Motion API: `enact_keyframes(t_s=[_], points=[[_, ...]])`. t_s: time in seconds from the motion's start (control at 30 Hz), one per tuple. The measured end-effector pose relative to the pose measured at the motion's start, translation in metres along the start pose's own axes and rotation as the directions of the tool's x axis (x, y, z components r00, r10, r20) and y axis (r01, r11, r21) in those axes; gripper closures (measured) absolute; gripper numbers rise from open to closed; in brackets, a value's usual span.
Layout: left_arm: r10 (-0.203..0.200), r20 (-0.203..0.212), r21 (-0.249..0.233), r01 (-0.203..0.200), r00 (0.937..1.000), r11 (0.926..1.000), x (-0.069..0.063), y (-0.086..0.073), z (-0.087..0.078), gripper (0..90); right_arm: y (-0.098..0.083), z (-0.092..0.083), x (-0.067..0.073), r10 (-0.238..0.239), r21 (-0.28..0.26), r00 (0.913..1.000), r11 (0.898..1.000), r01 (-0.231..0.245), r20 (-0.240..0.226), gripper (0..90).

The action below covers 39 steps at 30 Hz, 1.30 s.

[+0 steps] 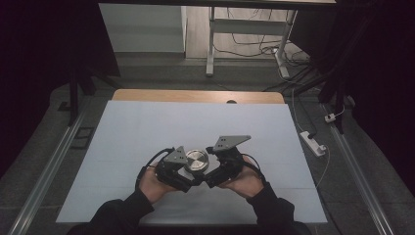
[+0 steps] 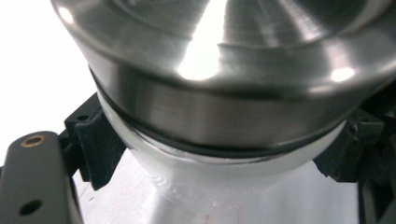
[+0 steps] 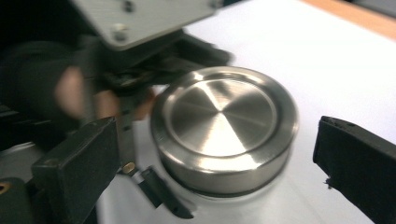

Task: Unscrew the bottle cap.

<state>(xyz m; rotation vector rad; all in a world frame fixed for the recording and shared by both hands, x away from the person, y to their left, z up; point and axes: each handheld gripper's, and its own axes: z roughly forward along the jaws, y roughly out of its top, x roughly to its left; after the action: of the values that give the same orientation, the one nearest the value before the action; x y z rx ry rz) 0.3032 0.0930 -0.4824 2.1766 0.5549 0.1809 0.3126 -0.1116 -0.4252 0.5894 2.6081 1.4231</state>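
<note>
Nearest, the person's two hands meet at the near middle of the table (image 1: pixel 147 122), each holding a claw against a small jar with a brushed metal lid (image 1: pixel 196 159). The left claw (image 1: pixel 188 177) is clamped on the jar's white body (image 2: pixel 219 179) just under the lid, steadying it. The right claw (image 3: pixel 212 168) has its jaws spread wide on either side of the lid, touching nothing. This looks like lid work with one claw bracing; the next move likely calls for the right jaws to close squarely on the lid's rim. The table wears a pale sheet, its wooden edge (image 1: pixel 195 95) showing at the far side; beyond lie a dim floor, desk legs (image 1: pixel 210 44) and loose cables (image 1: pixel 254 49).
</note>
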Motion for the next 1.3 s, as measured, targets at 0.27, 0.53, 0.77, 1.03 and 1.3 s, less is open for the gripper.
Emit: enact_keyframes(t_s=[0.27, 0.53, 0.77, 1.03, 1.3], points=[[0.006, -0.018, -0.001, -0.006, 0.9998, 1.0000, -0.008, 0.004, 0.002, 15.8, 0.000, 0.009, 0.021, -0.041, -0.029, 0.9832, 0.998, 0.047, 0.178, 18.2], [0.067, 0.114, -0.007, -0.067, 0.9912, 0.9977, -0.007, 0.005, 0.000, 15.8, -0.003, 0.002, 0.004, -0.076, -0.043, 0.9965, 0.996, 0.075, -0.034, 18.9], [0.118, 0.198, -0.022, -0.116, 0.9731, 0.9930, -0.011, 0.006, 0.001, 15.8, -0.011, -0.005, -0.013, -0.145, -0.086, 0.9555, 0.988, 0.126, -0.257, 18.5], [0.019, 0.050, -0.018, -0.018, 0.9985, 0.9997, -0.002, 0.003, -0.003, 15.7, 0.000, -0.010, -0.006, -0.038, -0.048, 0.9926, 0.998, 0.033, -0.115, 1.2], [-0.005, -0.022, -0.003, 0.005, 0.9997, 1.0000, -0.008, 0.003, 0.002, 15.7, 0.002, 0.007, 0.021, -0.018, -0.021, 0.9920, 1.000, 0.020, 0.125, 6.9]])
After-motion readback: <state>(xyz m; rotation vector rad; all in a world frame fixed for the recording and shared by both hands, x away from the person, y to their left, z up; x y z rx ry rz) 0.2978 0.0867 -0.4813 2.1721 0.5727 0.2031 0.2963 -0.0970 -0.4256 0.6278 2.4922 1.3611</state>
